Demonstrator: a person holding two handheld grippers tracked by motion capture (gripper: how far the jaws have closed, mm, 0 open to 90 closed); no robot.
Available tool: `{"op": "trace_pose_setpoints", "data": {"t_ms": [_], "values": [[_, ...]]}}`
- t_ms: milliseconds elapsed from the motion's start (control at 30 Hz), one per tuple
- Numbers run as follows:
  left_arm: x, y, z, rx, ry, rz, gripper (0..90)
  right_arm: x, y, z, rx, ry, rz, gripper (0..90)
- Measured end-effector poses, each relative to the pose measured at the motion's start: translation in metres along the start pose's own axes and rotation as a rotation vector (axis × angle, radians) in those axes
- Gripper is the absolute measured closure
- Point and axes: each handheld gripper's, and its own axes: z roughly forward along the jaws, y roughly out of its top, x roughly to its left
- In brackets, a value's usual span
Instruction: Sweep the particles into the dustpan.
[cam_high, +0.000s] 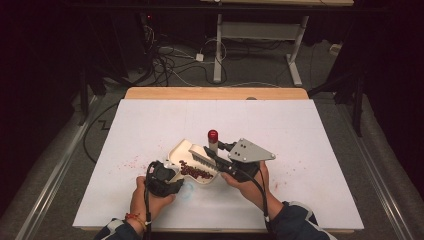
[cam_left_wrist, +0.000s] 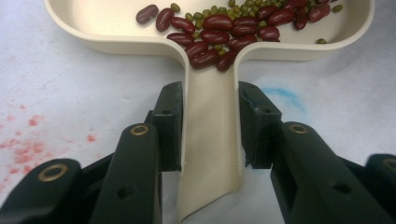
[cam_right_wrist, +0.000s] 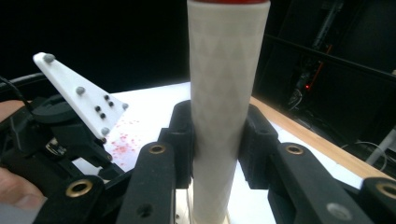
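Note:
A cream dustpan (cam_high: 186, 148) lies near the table's front middle, holding red kidney beans (cam_left_wrist: 219, 28) mixed with small green beans. My left gripper (cam_left_wrist: 210, 121) is shut on the pan's flat handle (cam_left_wrist: 210, 154), one jaw on each side. In the high view the left gripper (cam_high: 170, 176) sits at the pan's near-left end. My right gripper (cam_right_wrist: 218, 135) is shut on the white handle (cam_right_wrist: 226, 84) of a brush. The brush stands upright over the pan, red cap (cam_high: 213, 134) on top and dark bristles (cam_high: 200, 159) down by the beans (cam_high: 199, 173). The right gripper (cam_high: 217, 152) is beside the pan's right side.
Red stains (cam_high: 131, 162) speckle the white tabletop left of the pan, and more lie to its right. A blue smudge (cam_left_wrist: 285, 95) marks the surface near the pan's handle. The table's wooden far edge (cam_high: 215, 93) borders a floor with cables and a desk frame (cam_high: 260, 35).

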Motion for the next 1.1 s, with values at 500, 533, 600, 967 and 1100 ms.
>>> {"op": "trace_pose_setpoints", "data": {"t_ms": [500, 533, 600, 967, 1100], "values": [[0.011, -0.003, -0.005, -0.024, 0.008, -0.025, 63.6, -0.028, -0.004, -0.023, 0.02, -0.008, 0.003, 70.1], [0.012, -0.004, -0.006, -0.027, 0.009, -0.027, 63.6, -0.03, -0.004, -0.026, 0.022, -0.008, 0.002, 70.0], [0.015, -0.004, -0.008, -0.031, 0.012, -0.027, 63.6, -0.035, -0.004, -0.032, 0.023, -0.012, 0.007, 70.0], [0.026, -0.007, -0.011, -0.046, 0.02, -0.048, 63.7, -0.058, -0.007, -0.073, 0.019, -0.03, 0.028, 70.0], [0.028, -0.008, -0.011, -0.05, 0.026, -0.053, 63.7, -0.065, -0.013, -0.088, 0.036, -0.041, 0.028, 70.0]]}}
